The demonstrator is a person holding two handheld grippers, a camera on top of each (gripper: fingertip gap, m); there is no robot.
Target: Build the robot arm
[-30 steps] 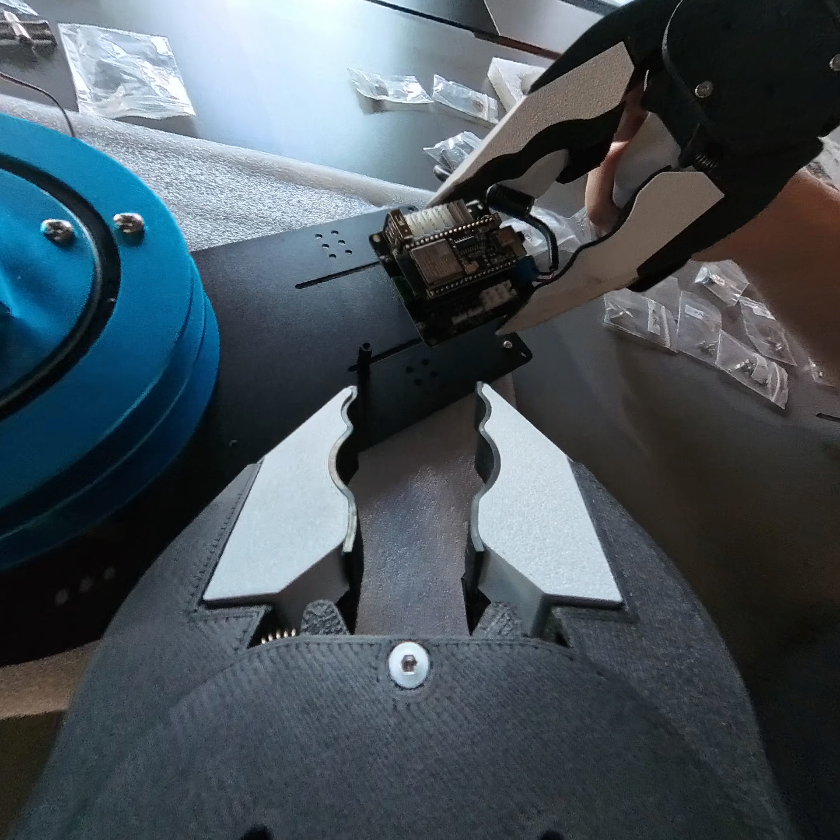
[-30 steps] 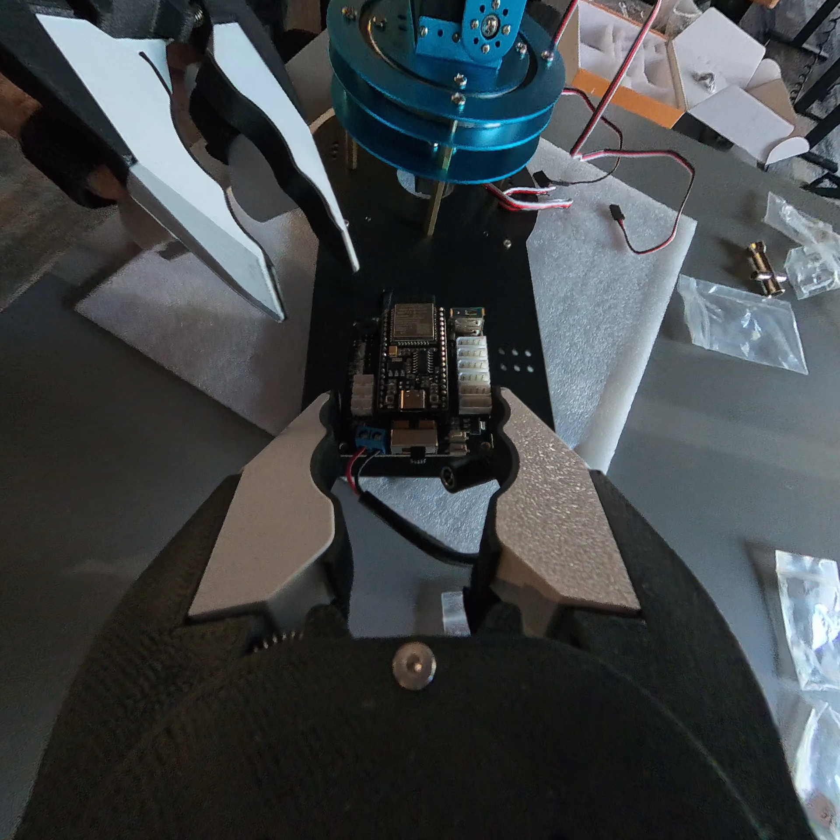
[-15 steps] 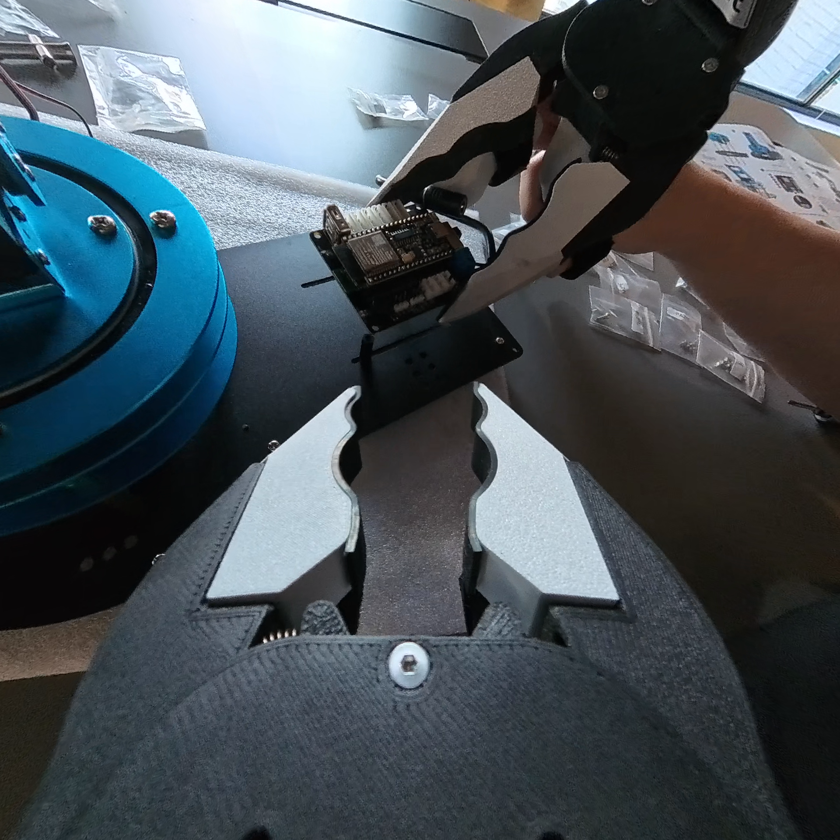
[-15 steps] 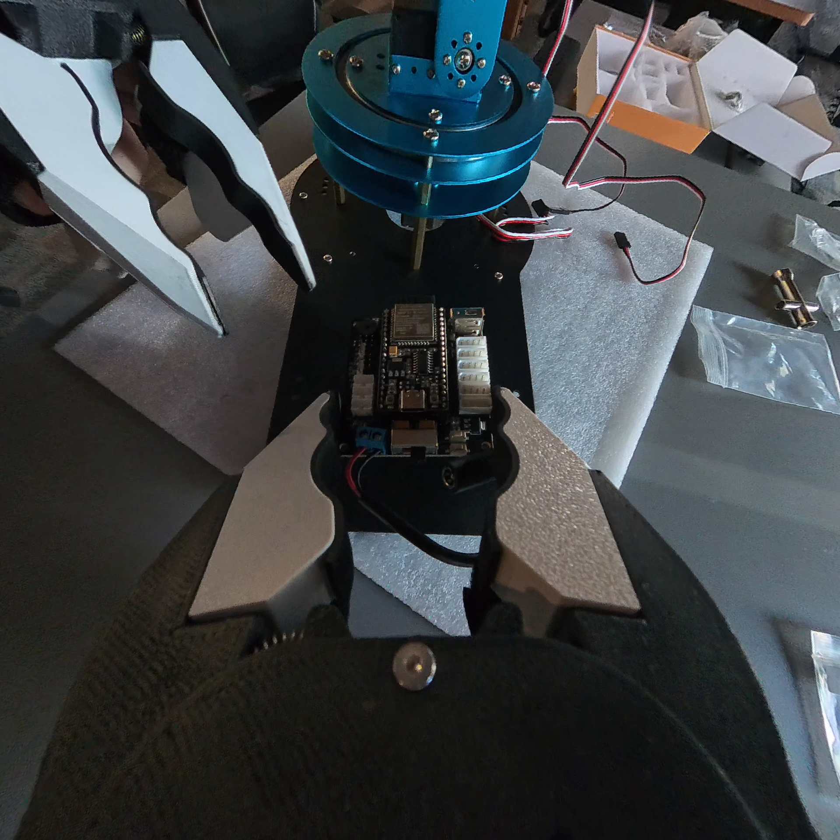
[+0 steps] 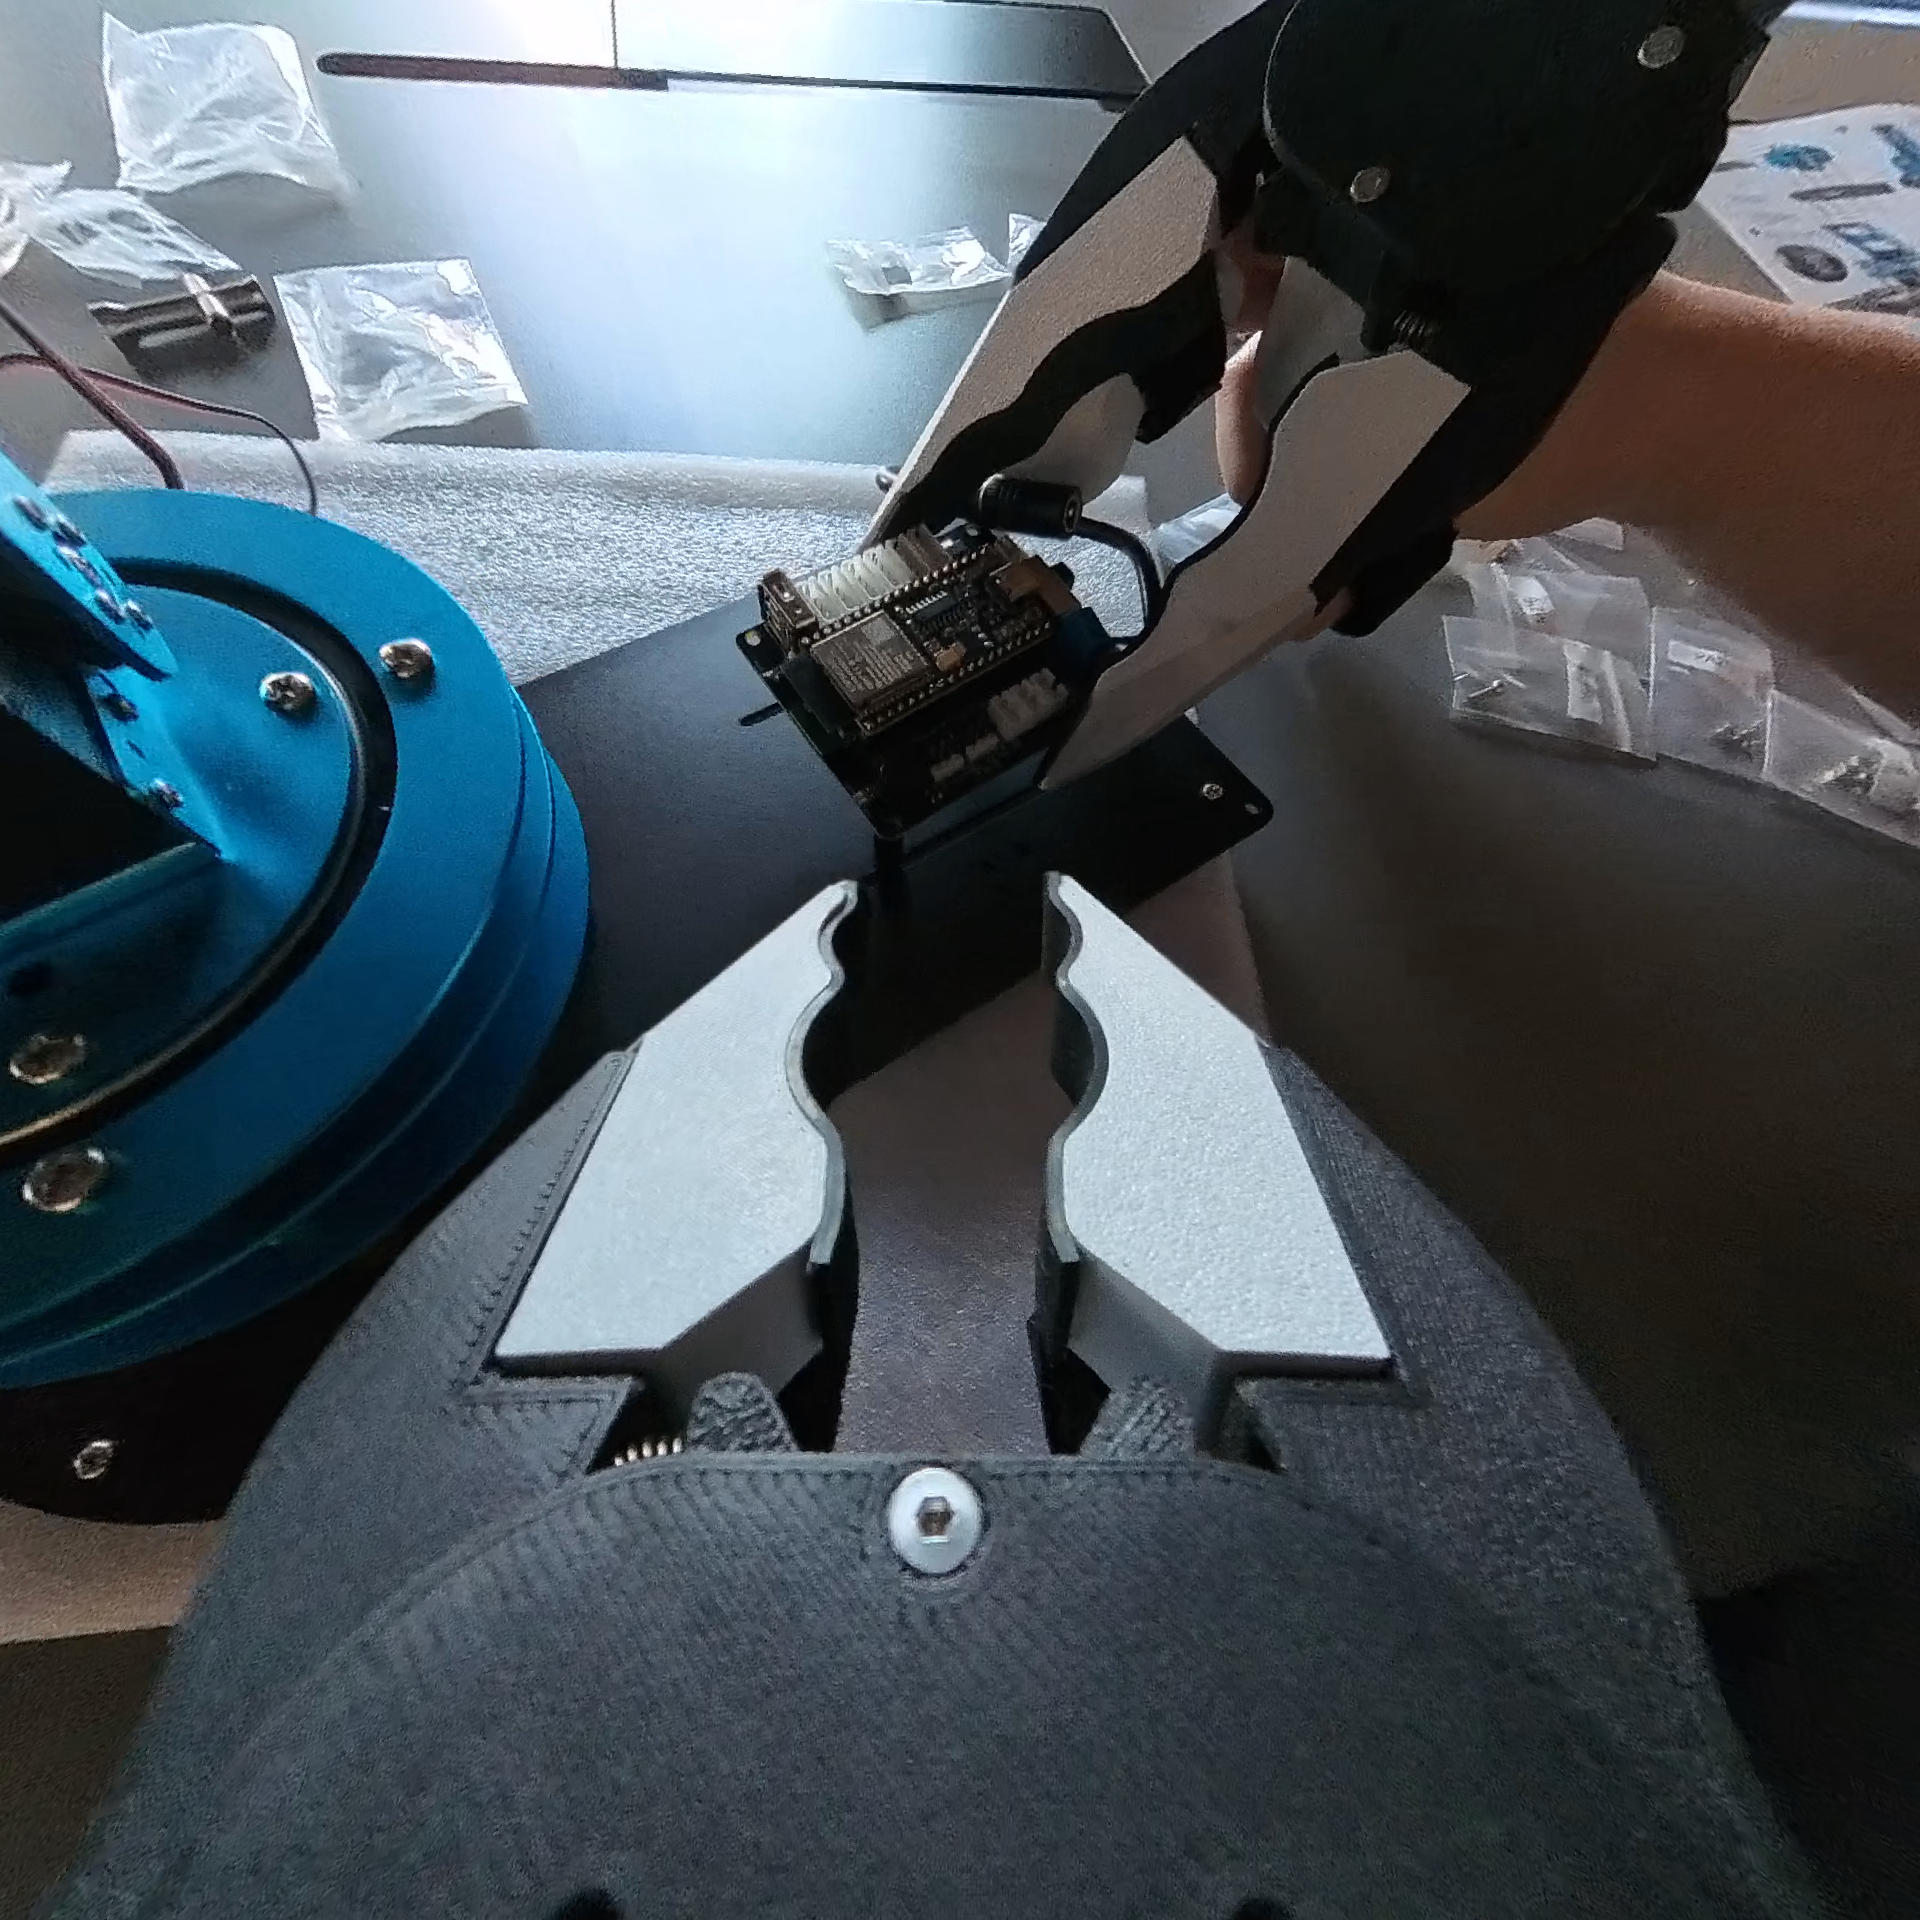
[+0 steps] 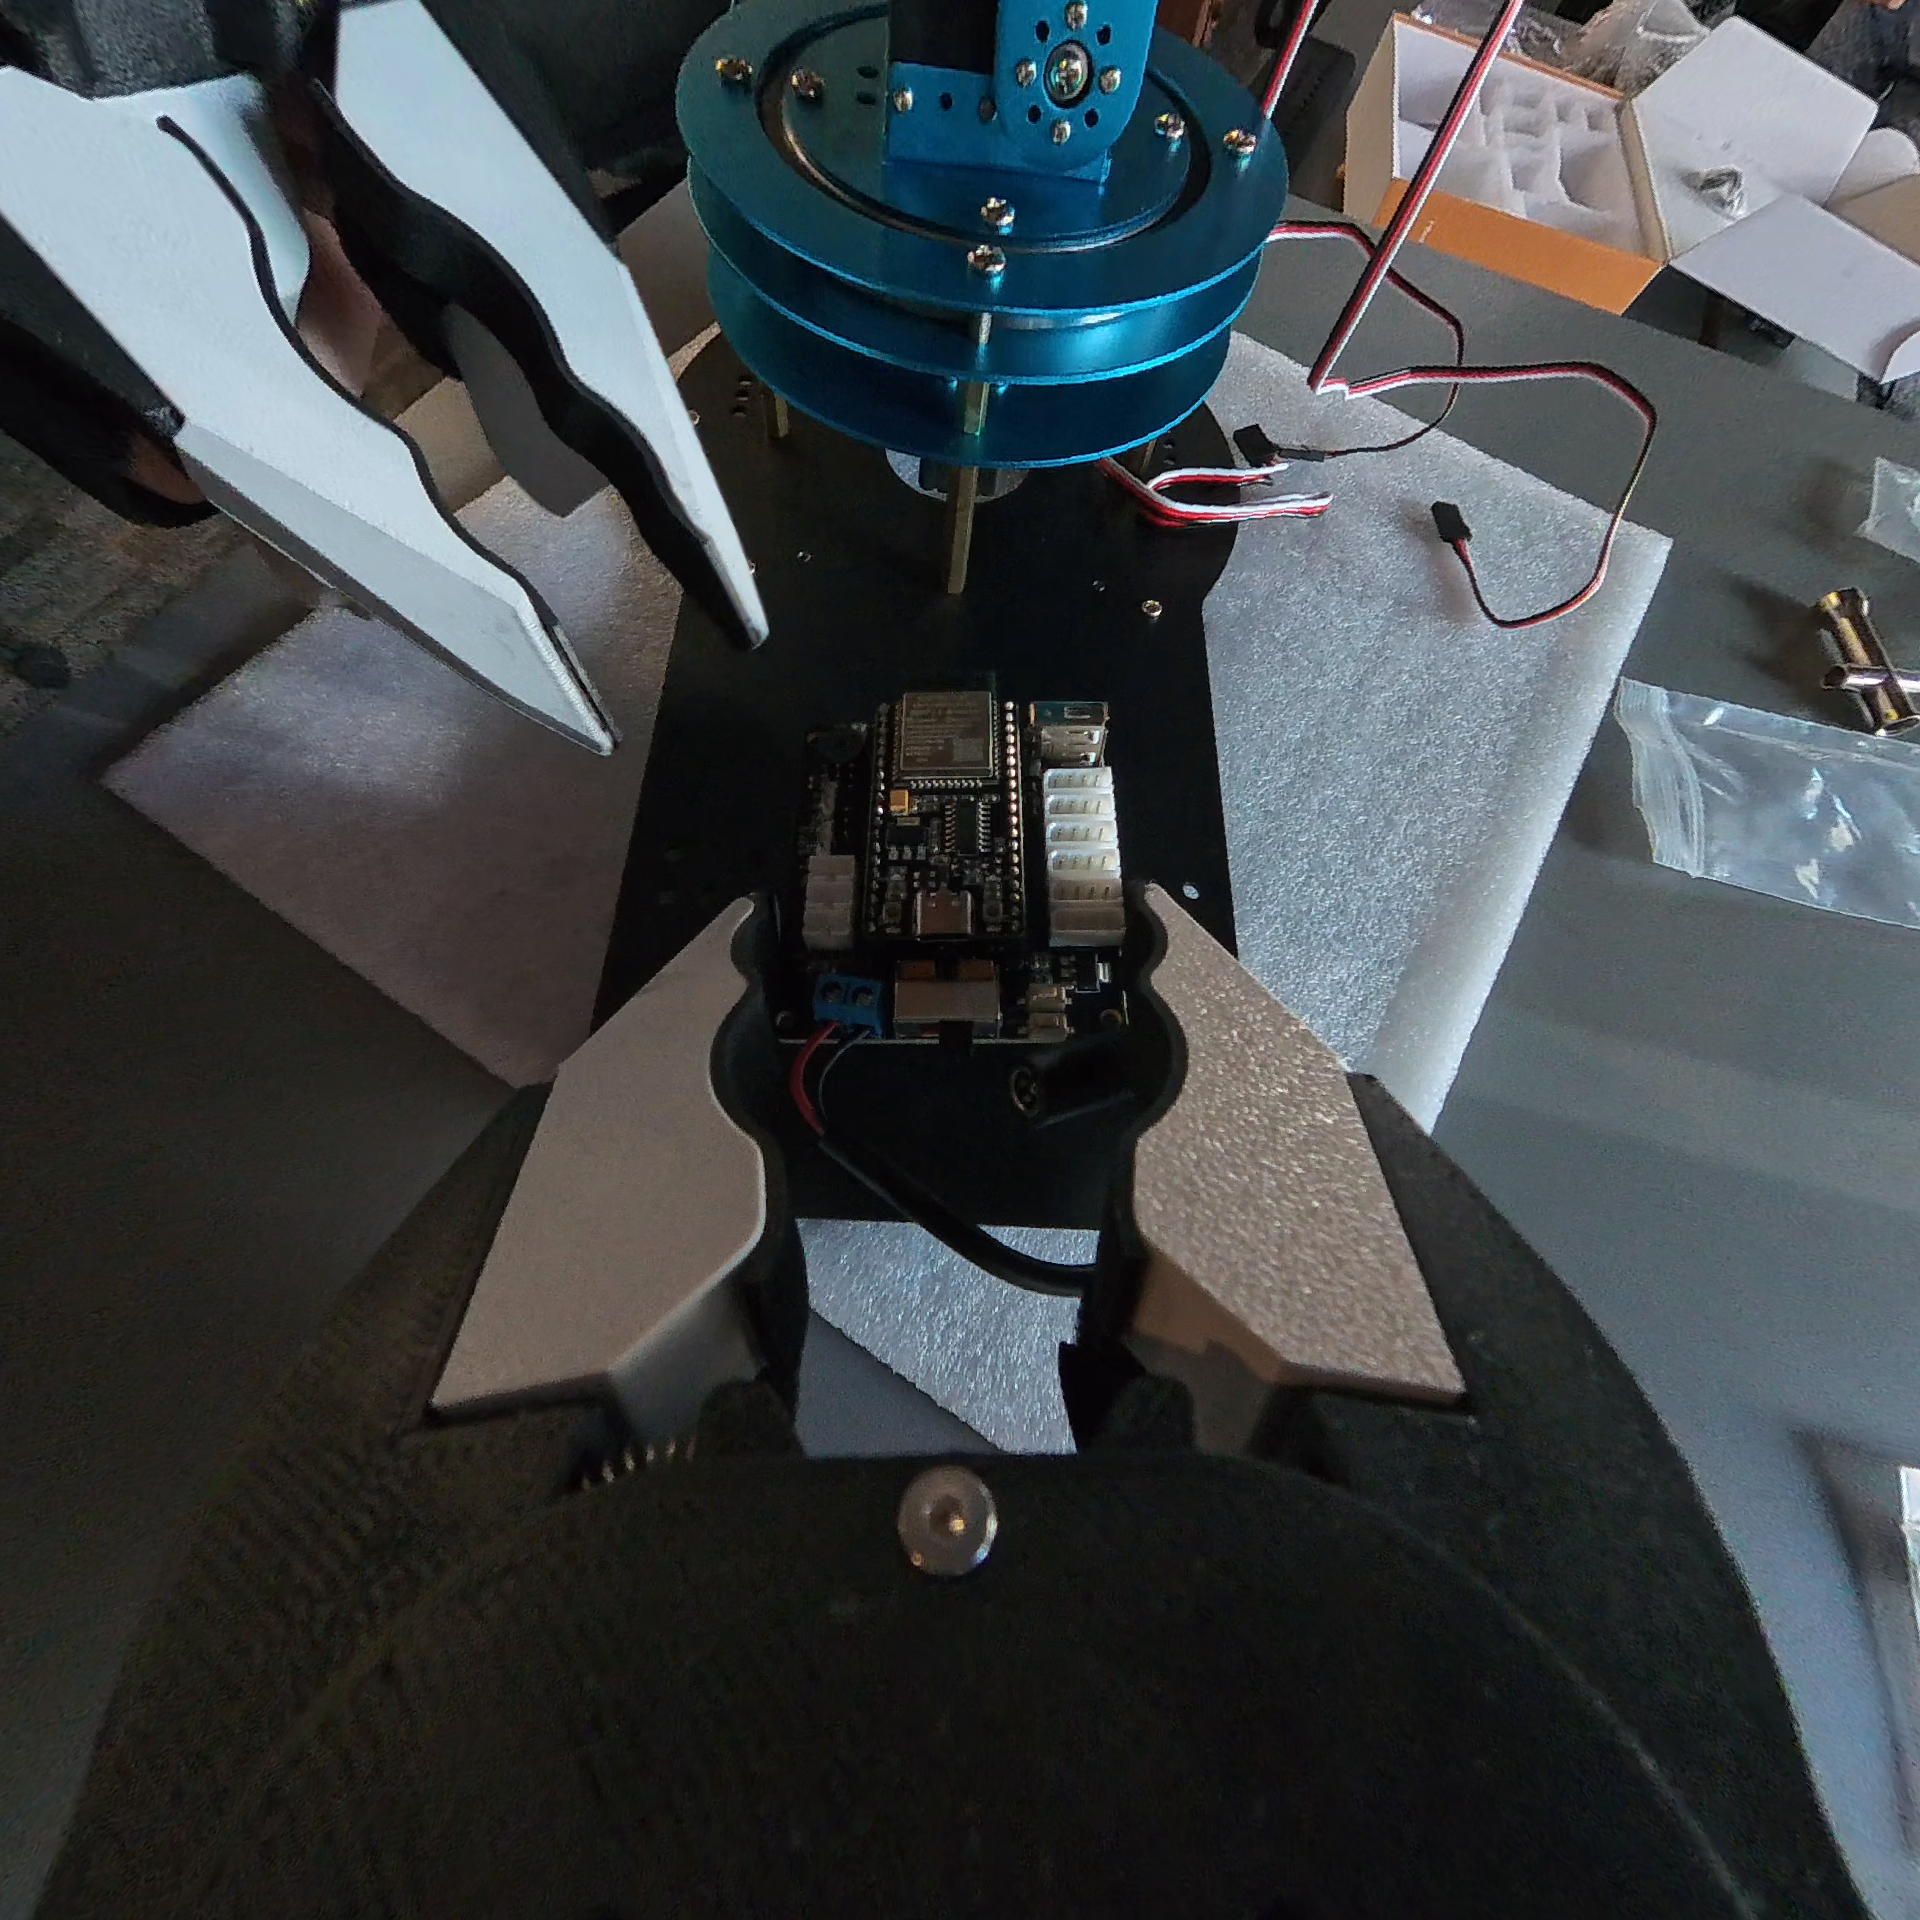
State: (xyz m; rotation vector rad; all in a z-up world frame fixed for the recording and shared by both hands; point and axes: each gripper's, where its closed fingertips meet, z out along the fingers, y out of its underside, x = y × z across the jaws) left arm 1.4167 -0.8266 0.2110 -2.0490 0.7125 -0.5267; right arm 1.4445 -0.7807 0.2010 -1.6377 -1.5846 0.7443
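Note:
My right gripper (image 6: 945,899) is shut on a black circuit board (image 6: 951,862) with white connectors and a blue terminal block. It holds the board, slightly tilted, just over a black base plate (image 6: 727,790). A black cable with a barrel jack (image 6: 1039,1091) trails from the board. In the left wrist view the board (image 5: 914,665) sits between the right gripper's (image 5: 961,660) fingers. My left gripper (image 5: 951,883) is open and empty, its tips at the plate's (image 5: 675,790) edge beside a thin black post (image 5: 888,852). A blue turntable (image 5: 260,935) stands on the plate.
The plate lies on a white foam sheet (image 6: 1403,727). Servo wires (image 6: 1507,436), clear plastic bags (image 6: 1766,810), a metal coupling (image 6: 1860,655) and an open cardboard box (image 6: 1558,177) lie to the right. Small screw bags (image 5: 1662,696) and a printed sheet (image 5: 1849,208) lie nearby. The metal coupling (image 6: 1860,655) lies around 25 cm away from my right fingertips. My left wrist view (image 5: 175,314) looks at it from another angle.
My right gripper has carried the board farther over the plate, toward the blue turntable. My left gripper has shifted slightly and stayed open.

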